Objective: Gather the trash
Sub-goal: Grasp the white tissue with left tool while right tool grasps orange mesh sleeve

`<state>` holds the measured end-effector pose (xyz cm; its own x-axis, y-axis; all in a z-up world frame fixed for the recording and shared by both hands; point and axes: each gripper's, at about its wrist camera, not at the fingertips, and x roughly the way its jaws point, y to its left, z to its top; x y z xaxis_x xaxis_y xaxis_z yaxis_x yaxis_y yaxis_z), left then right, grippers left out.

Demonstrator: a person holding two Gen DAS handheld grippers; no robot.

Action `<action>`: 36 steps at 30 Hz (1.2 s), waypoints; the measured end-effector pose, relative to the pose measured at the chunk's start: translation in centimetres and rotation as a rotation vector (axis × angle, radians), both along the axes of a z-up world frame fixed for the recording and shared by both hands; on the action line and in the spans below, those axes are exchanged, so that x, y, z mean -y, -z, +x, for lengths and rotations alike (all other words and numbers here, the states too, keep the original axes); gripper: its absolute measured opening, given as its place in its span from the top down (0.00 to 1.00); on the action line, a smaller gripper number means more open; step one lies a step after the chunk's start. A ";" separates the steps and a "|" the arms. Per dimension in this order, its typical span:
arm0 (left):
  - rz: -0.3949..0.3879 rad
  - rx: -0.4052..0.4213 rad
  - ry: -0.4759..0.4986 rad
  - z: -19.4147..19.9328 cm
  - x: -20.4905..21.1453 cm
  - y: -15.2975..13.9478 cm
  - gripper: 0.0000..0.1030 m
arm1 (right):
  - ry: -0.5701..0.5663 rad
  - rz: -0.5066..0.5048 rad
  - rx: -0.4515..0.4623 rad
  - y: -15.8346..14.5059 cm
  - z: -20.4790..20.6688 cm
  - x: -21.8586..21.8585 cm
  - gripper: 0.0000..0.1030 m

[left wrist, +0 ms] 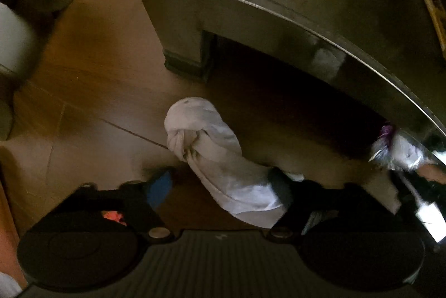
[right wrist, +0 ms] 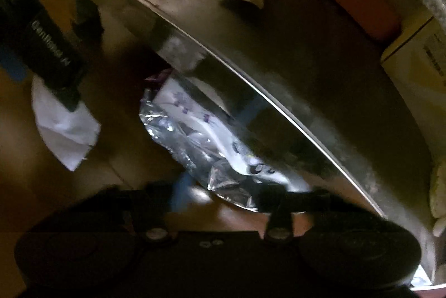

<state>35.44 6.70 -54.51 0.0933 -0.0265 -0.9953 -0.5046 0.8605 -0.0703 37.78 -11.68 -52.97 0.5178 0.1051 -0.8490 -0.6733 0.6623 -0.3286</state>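
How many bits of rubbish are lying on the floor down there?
2. A knotted white cloth or tissue bundle lies on the open floor between the left gripper's fingers; a shiny foil wrapper lies partly under the metal table edge. More may hide beneath it.

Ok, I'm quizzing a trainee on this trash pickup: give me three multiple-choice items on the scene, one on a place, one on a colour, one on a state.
1. Where is the foil wrapper? A on a chair; B on the floor, partly under the metal shelf; C inside a bin.
2. What colour is the bundle between the fingers of the left tool? A green; B red; C white.
3. How is that bundle? A knotted; B spread flat; C neatly folded.
Answers: B, its far side disappears under the shelf's edge; C, it shows pale white against brown floor; A, a twist ties its middle.
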 end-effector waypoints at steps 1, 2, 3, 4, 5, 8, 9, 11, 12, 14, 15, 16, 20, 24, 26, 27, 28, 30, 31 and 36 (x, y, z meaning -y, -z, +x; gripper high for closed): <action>0.002 0.002 -0.004 0.0 0.0 0.0 0.31 | 0.010 0.003 0.003 0.0 0.0 -0.1 0.95; 0.004 0.004 -0.006 0.0 -0.1 -0.1 0.33 | 0.020 0.013 0.000 -0.1 0.1 0.0 0.96; 0.012 0.010 -0.004 0.0 -0.1 -0.3 0.44 | 0.026 0.028 -0.009 -0.2 0.1 0.1 1.00; 0.033 0.013 0.007 0.0 0.0 -0.5 0.62 | 0.031 0.045 -0.023 -0.4 0.1 0.2 1.00; 0.045 0.009 0.020 0.0 0.0 -0.6 0.69 | 0.033 0.068 -0.041 -0.7 0.1 0.3 1.00; 0.046 -0.001 0.017 -0.4 -0.4 -0.8 0.86 | 0.035 0.121 -0.081 -1.6 -0.7 0.9 1.00; 0.045 -0.003 0.015 -0.6 -0.5 -0.9 0.87 | 0.028 0.138 -0.099 -1.9 -1.0 1.2 1.00; 0.039 0.004 0.031 -1.0 -0.6 -1.4 0.88 | 0.016 0.167 -0.132 -2.5 -1.7 1.8 1.00; 0.052 0.006 0.049 -1.2 -0.6 -1.8 0.89 | 0.003 0.178 -0.146 -2.8 -2.1 2.1 1.00; 0.045 0.007 0.056 -1.9 -0.7 -2.6 0.89 | -0.027 0.185 -0.163 -3.1 -2.5 2.4 0.99; 0.038 0.007 0.052 -2.1 -1.1 -3.2 0.89 | -0.033 0.188 -0.170 -3.3 -2.6 2.4 0.97; 0.041 0.009 0.056 -2.4 -1.1 -3.9 0.89 | -0.035 0.200 -0.185 -3.4 -2.8 2.4 0.96; 0.079 0.009 0.077 -3.3 -1.9 -6.3 0.89 | -0.094 0.272 -0.246 -4.1 -4.2 1.2 0.88; 0.127 -0.007 0.092 -3.9 -3.0 -7.5 0.89 | -0.212 0.361 -0.351 -4.6 -6.6 -1.8 0.75; 0.147 -0.008 0.094 -3.9 -3.6 -7.6 0.89 | -0.281 0.392 -0.408 -4.8 -7.9 -3.9 0.64; 0.152 -0.009 0.091 -4.0 -4.1 -7.6 0.89 | -0.314 0.405 -0.434 -4.8 -8.6 -5.0 0.54; 0.151 -0.010 0.087 -4.1 -4.6 -7.6 0.89 | -0.342 0.419 -0.457 -4.8 -9.3 -5.9 0.50; 0.145 -0.014 0.086 -4.4 -5.2 -7.2 0.89 | -0.397 0.448 -0.479 -4.5 -10.5 -7.8 0.46; 0.140 -0.017 0.093 -4.5 -5.4 -7.0 0.89 | -0.423 0.443 -0.481 -4.1 -11.2 -8.9 0.46; 0.133 -0.026 0.094 -4.8 -6.3 -6.0 0.89 | -0.482 0.301 -0.441 -2.0 -13.9 -12.6 0.45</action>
